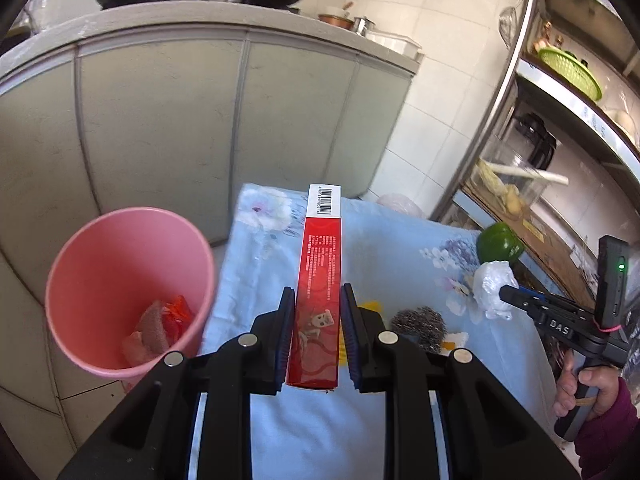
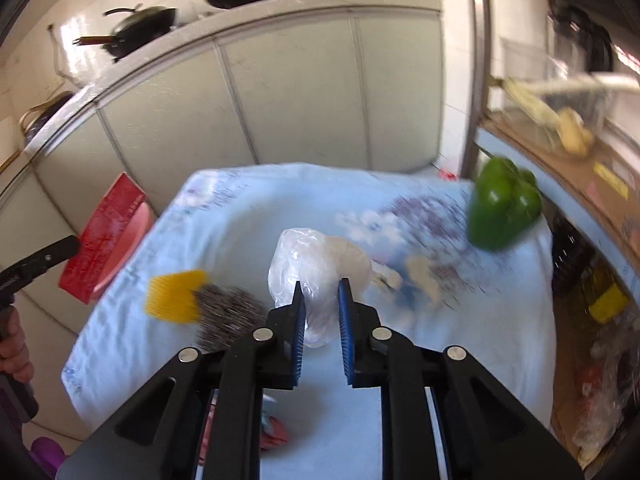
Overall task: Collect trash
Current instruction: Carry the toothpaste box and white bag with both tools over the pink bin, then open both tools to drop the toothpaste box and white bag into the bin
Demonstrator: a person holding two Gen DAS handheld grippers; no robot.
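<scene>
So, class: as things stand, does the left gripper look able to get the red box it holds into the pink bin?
Probably yes. The left gripper grips the red box, and the pink bin stands open-topped just beside it, nothing between them.

Left claw (image 1: 317, 304) grips red box (image 1: 320, 280) over tabletop (image 1: 260, 260).
Pink bin (image 1: 120, 280) at left; right claw (image 1: 505, 294) pinching white bag (image 1: 490, 284) at right.

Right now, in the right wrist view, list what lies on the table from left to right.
Yellow sponge → steel scrubber → plastic bag, between the right gripper fingers → green pepper.
</scene>
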